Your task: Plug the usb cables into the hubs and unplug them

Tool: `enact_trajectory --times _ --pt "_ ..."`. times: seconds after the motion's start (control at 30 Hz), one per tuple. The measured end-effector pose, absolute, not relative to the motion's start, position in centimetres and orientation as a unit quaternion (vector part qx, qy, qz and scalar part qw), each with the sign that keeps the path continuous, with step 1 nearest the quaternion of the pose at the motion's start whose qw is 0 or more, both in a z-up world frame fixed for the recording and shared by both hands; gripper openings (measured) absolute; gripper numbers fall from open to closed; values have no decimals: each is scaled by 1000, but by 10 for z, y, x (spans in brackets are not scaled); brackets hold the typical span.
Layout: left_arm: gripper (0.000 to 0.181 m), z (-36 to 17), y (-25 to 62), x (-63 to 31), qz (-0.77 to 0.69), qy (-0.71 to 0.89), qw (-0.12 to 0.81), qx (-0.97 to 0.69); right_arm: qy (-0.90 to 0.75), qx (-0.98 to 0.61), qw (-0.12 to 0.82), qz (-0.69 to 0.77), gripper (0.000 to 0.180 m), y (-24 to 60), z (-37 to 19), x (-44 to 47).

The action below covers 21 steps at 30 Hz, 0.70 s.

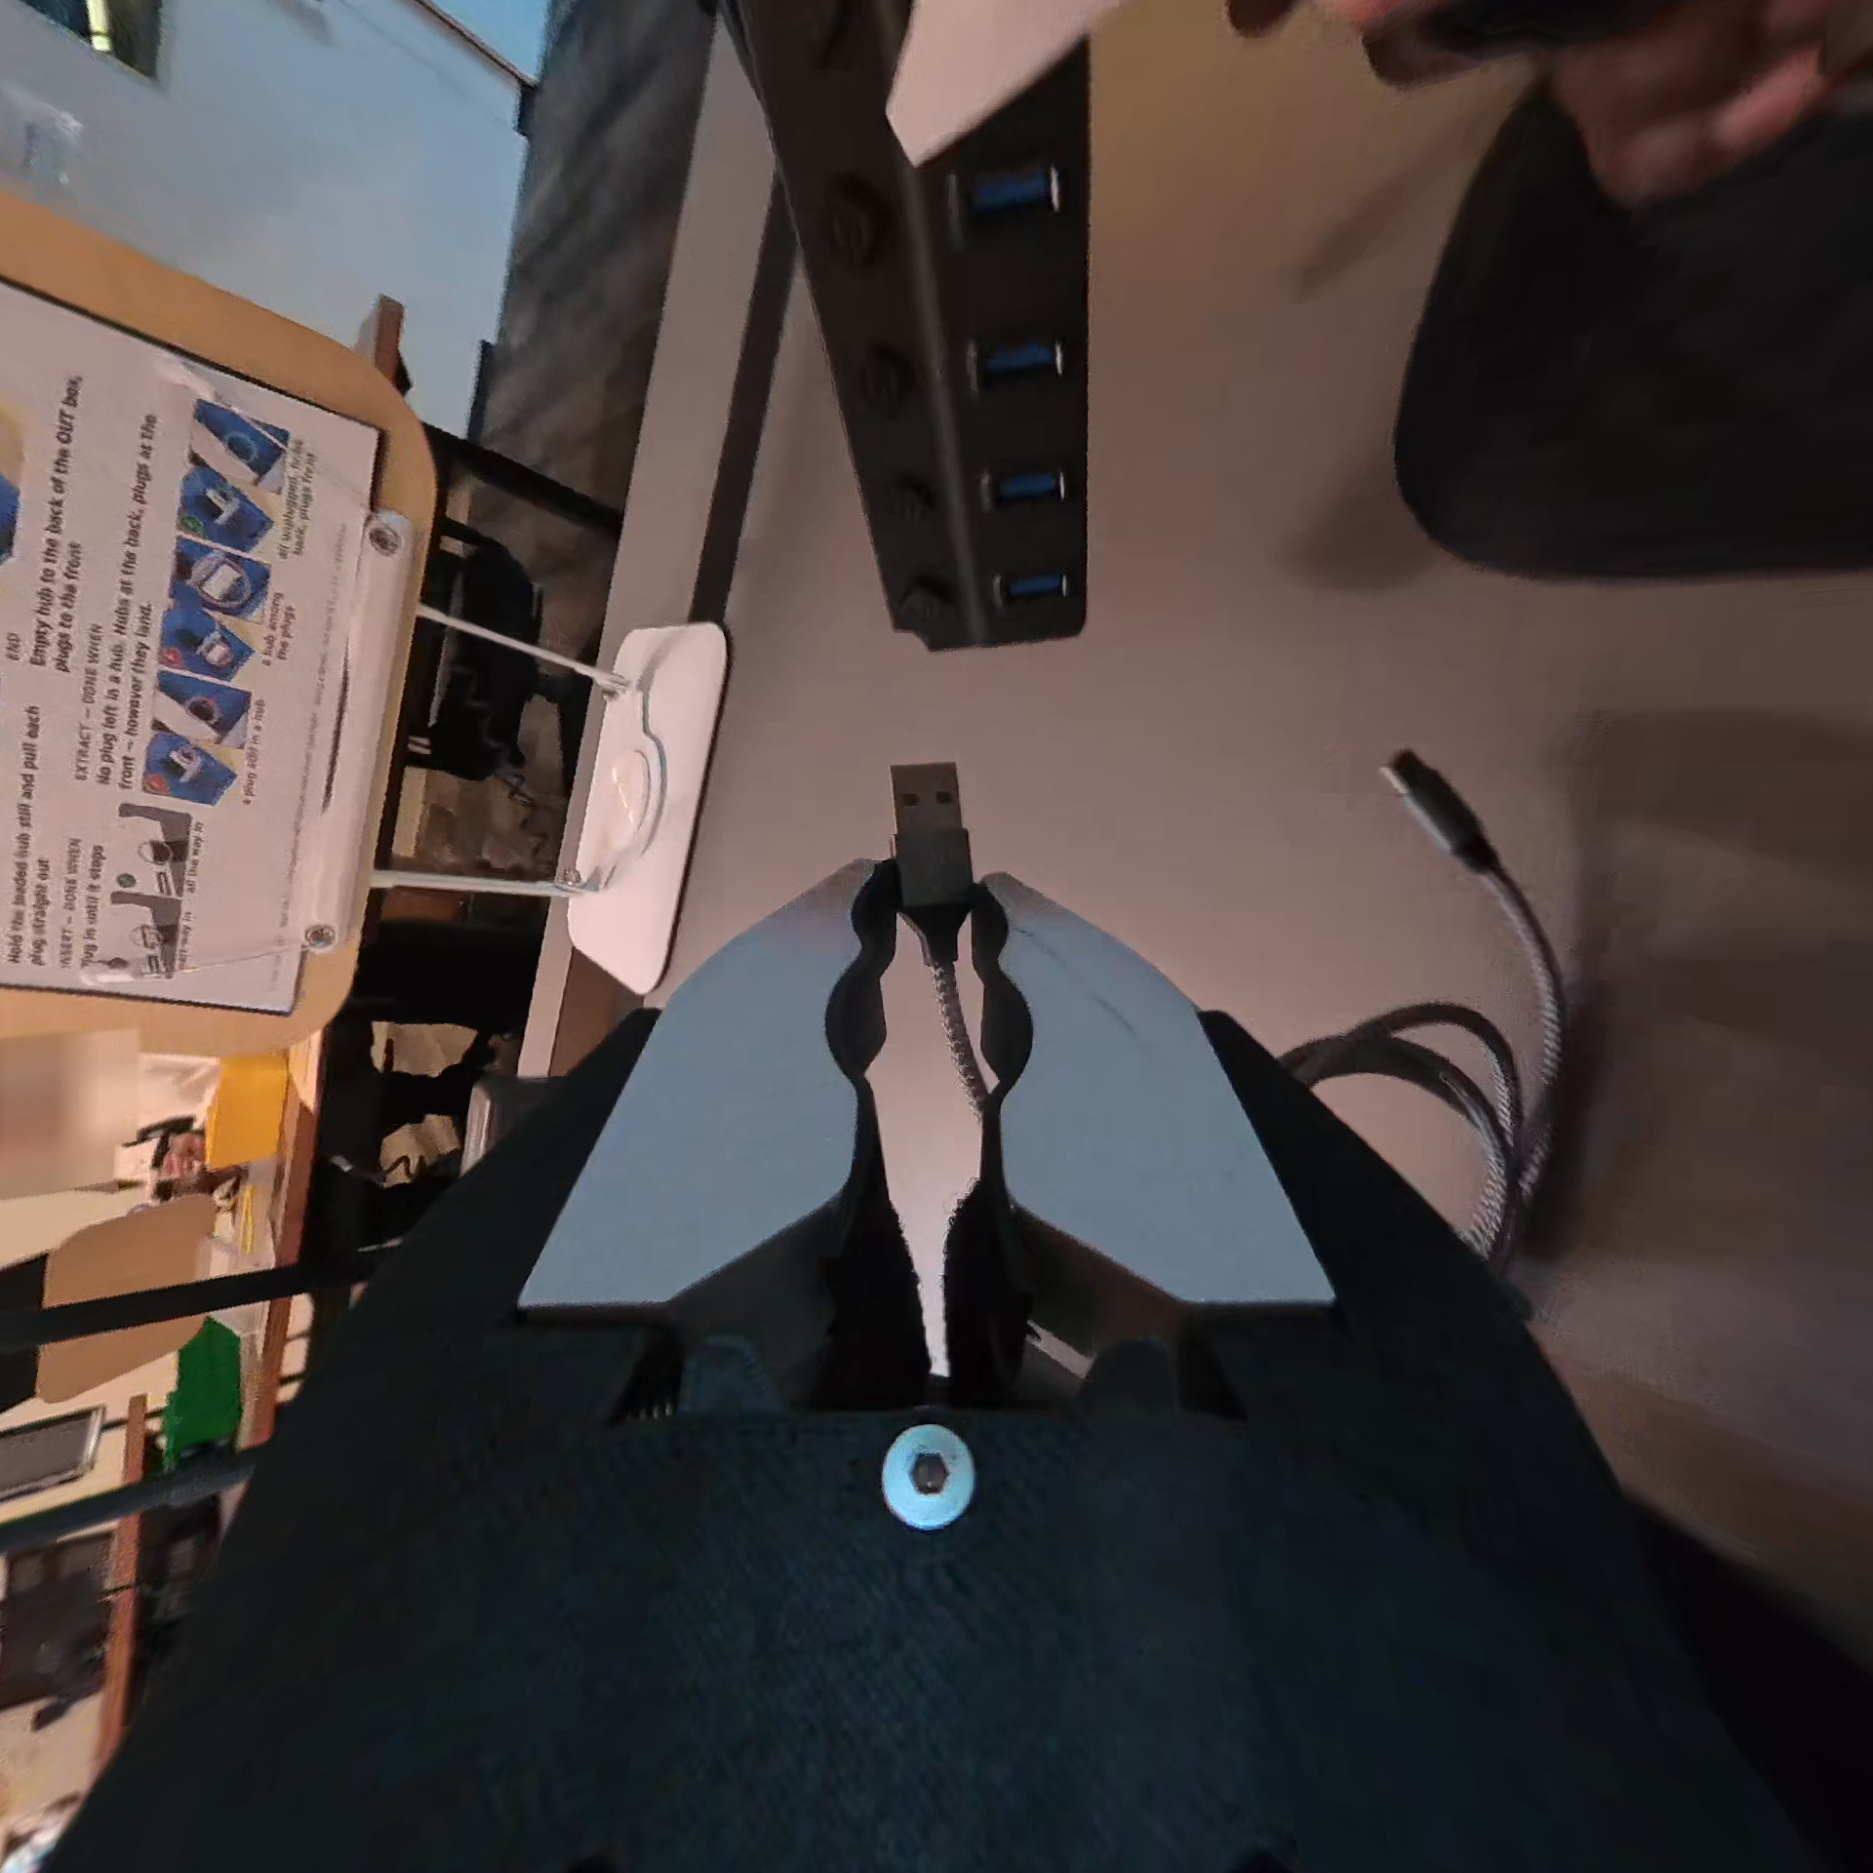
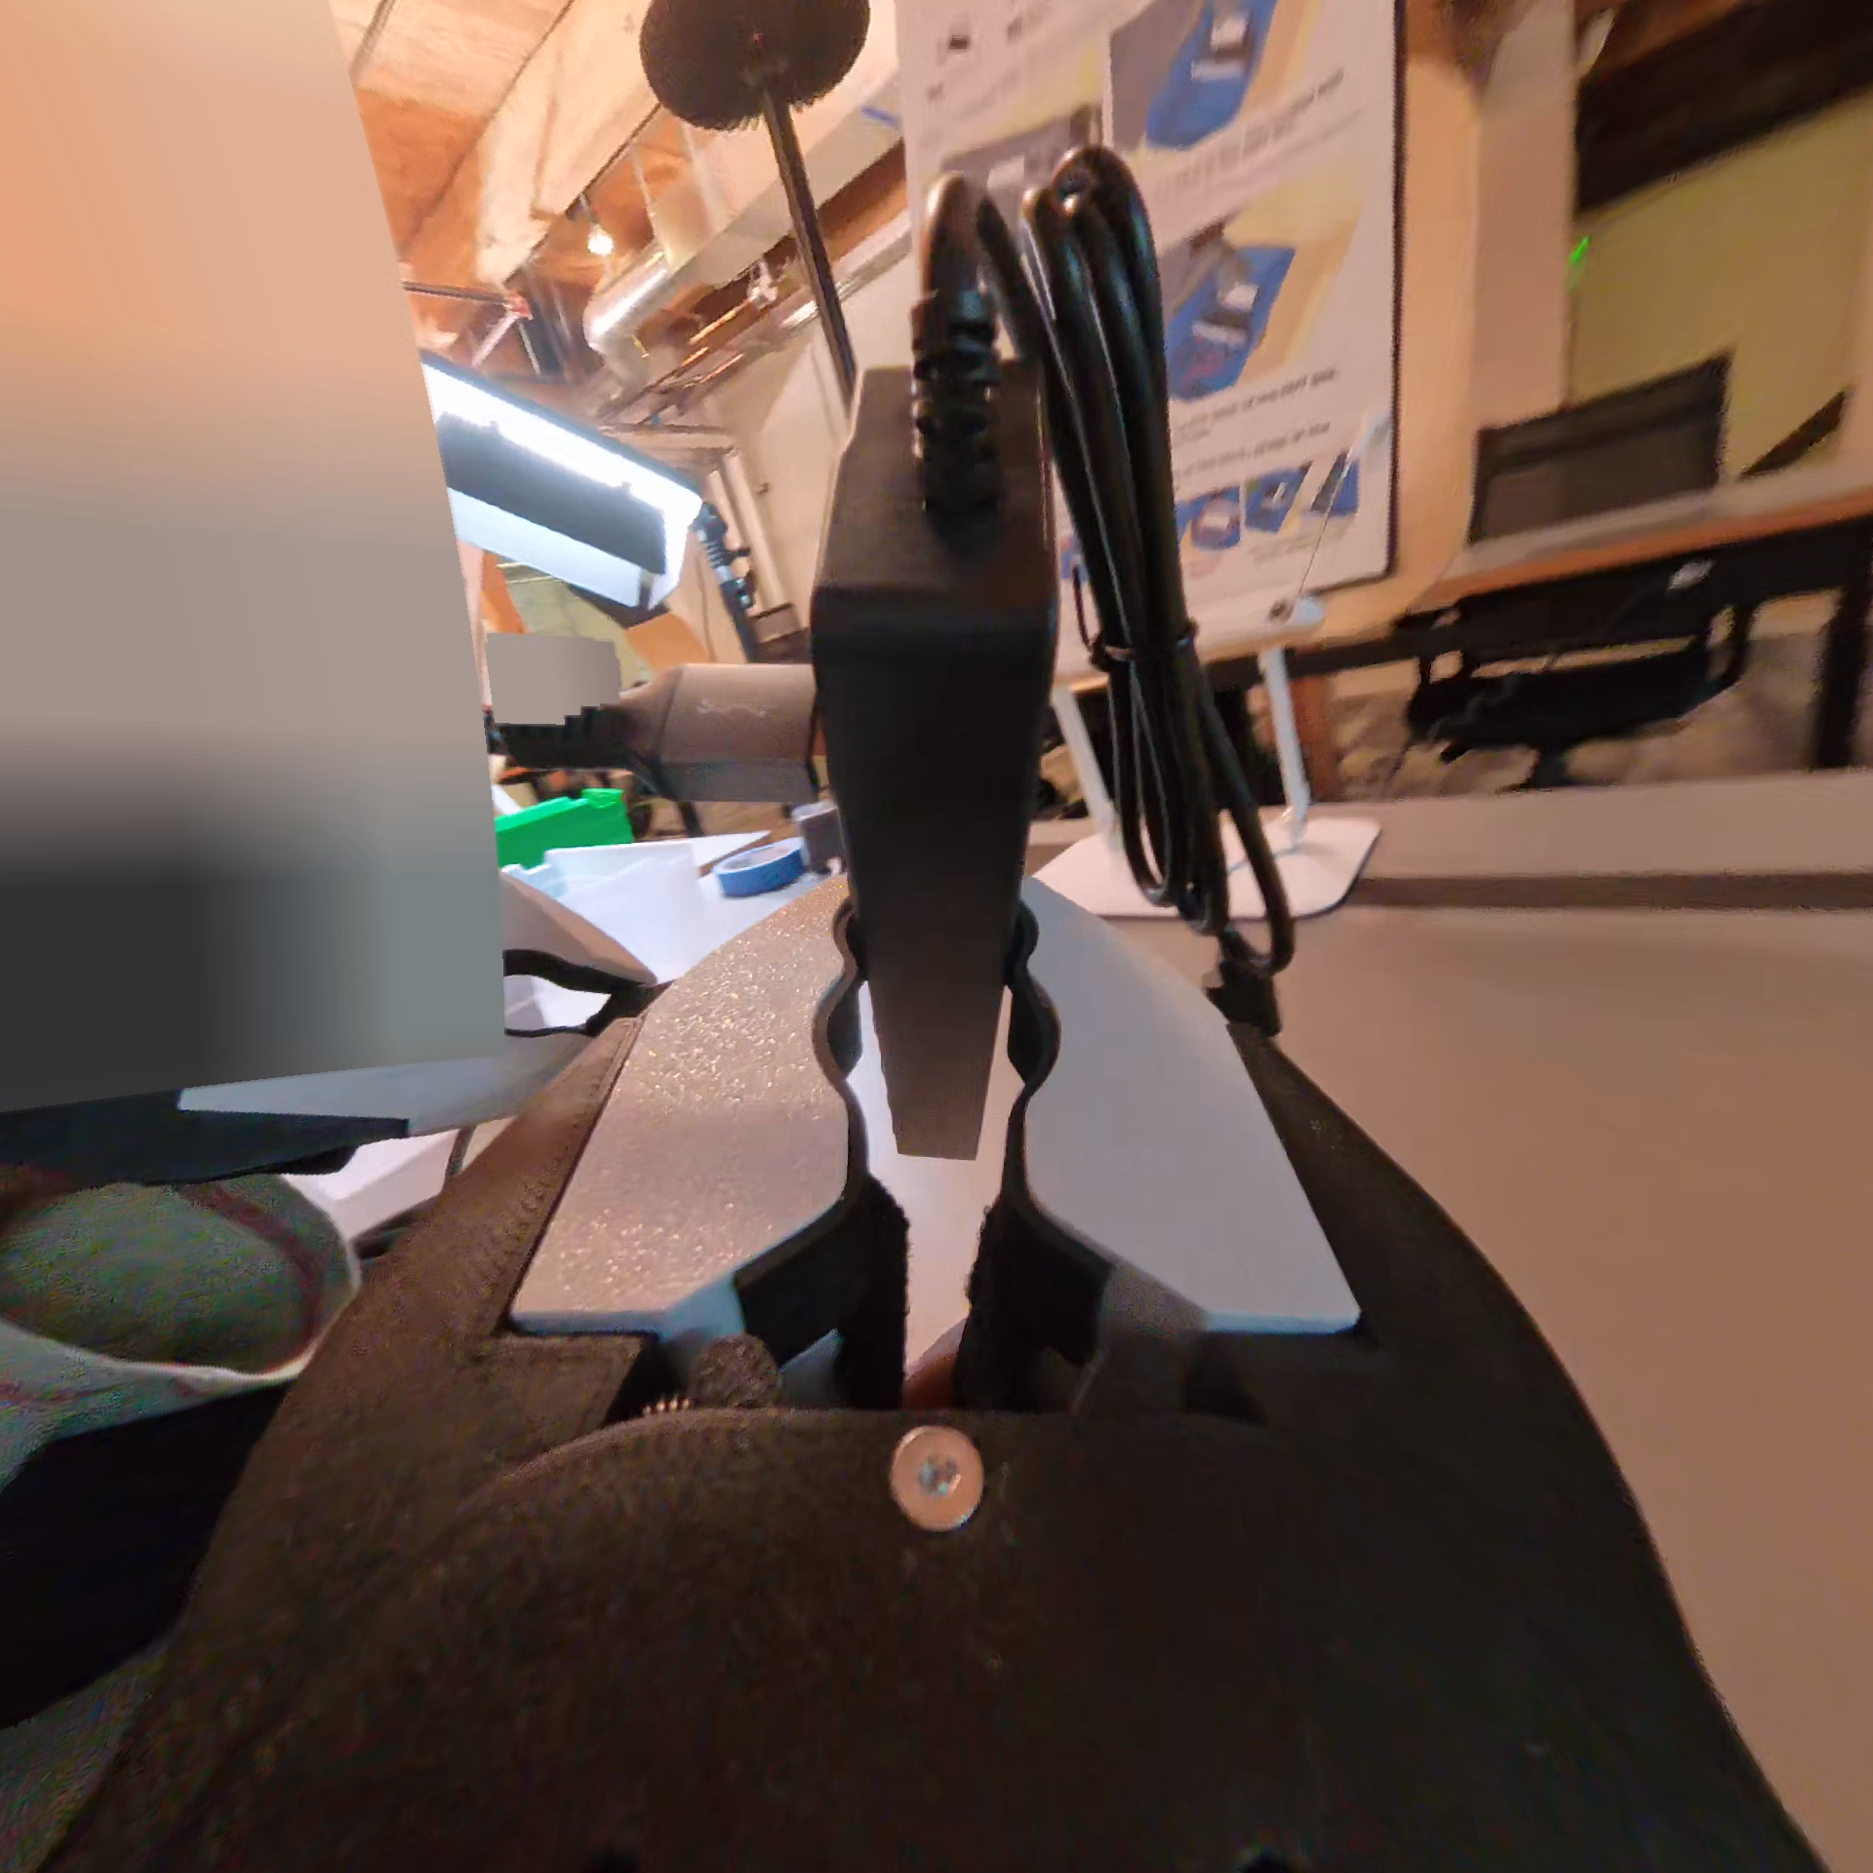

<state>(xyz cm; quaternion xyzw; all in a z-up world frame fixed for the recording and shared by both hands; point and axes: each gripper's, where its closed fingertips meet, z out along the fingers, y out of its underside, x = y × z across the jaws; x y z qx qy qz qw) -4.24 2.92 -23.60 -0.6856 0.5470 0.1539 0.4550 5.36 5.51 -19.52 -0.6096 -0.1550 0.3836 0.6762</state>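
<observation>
A black hub [image 1: 963, 405] hangs in the air, its four blue ports empty. Its own black cord [image 2: 1145, 568], bundled and tied, dangles beside it. A braided cable's plug [image 1: 927, 836], metal end forward, points at the hub, apart from it. A second braided cable [image 1: 1470, 973] lies coiled on the table.

The left hand-held gripper [image 1: 930, 892] and right hand-held gripper [image 2: 932, 938] are both clamped, each holding something.

Dim warm indoor light; bright light panel [image 2: 568, 497] upper left in right view. Motion blur top right of left view; fisheye warp at edges.
</observation>
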Motion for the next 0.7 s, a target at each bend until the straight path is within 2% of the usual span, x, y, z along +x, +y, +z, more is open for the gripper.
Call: enact_trajectory --times 0.27,0.7 --pt "14 -226 31 -6 148 531 519 -653 -193 -549 738 341 25 37 -176 39" --pt "14 -222 31 0 150 503 522 -672 -246 -522 785 223 25 27 -169 22"
